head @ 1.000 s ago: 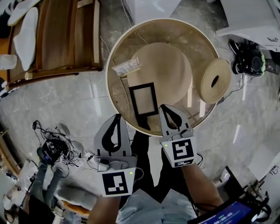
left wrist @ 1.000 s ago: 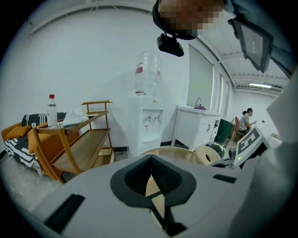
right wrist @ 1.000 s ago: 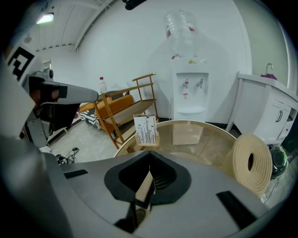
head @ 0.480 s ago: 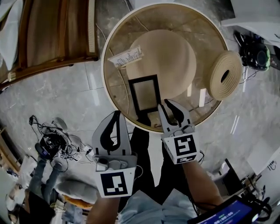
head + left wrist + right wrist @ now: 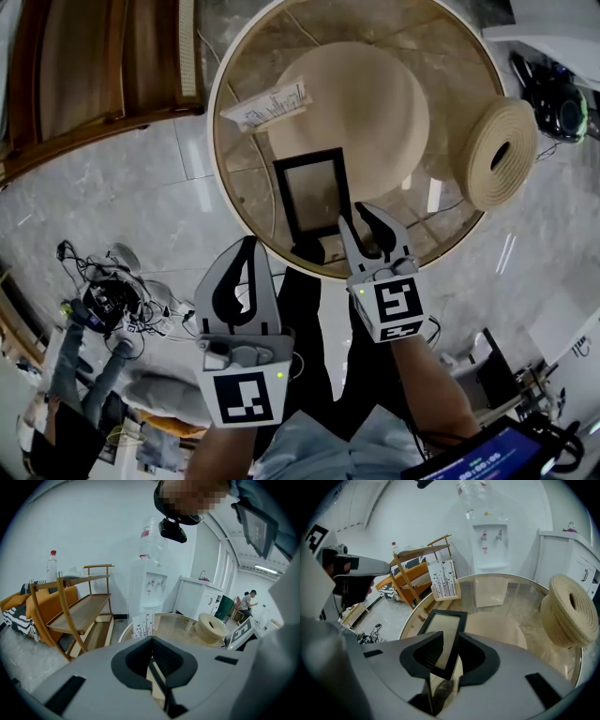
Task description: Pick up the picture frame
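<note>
The black rectangular picture frame [image 5: 314, 192] lies on the round glass-topped table [image 5: 215, 150], near the edge closest to the person. The right gripper [image 5: 451, 637] hangs just over its near right corner, jaws only a little apart, with the frame's edge showing in the gap; I see no firm bite yet. The left gripper [image 5: 151, 641] waits off the table, jaws together on nothing. The worry from here is that narrow opening. If it comes down on the frame's face rather than astride its edge, the frame would probably skate across the slick glass or tip off the near rim. A corner-only pinch could also let it swing and slip.
</note>
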Tool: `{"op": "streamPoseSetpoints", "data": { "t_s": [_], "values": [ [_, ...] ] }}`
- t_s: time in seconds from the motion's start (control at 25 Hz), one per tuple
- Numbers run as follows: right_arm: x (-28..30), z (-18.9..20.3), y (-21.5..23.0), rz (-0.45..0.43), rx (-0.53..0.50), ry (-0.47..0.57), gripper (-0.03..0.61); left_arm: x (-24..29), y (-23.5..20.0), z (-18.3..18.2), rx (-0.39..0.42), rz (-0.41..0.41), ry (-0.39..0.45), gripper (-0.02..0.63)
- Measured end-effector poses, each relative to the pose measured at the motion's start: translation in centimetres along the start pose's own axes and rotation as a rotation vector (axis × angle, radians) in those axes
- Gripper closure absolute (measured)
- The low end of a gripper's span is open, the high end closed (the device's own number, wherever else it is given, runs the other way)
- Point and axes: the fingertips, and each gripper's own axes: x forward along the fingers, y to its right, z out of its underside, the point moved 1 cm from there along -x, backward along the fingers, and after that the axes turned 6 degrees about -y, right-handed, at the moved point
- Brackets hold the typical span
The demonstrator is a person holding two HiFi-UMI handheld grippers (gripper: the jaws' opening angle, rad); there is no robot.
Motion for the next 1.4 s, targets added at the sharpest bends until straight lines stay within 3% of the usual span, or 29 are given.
{"op": "streamPoseSetpoints", "data": {
  "t_s": [0.68,1.0,1.4],
  "values": [
    [3.6,3.8,1.2,-0.036,0.065,-0.054,0.464,1.0,-0.4,2.4,-0.012,-0.001,-0.039,0.598],
    [3.6,3.8,1.3,-0.045,0.129,-0.048,0.489,1.0,-0.2,2.2,-0.012,-0.006,-0.037,0.598],
    [1.0,0.9,2.0,0.007,0.068,0.01,0.497,-0.2,0.4,-0.4,-0.004,-0.013,0.01,0.598]
  ]
}}
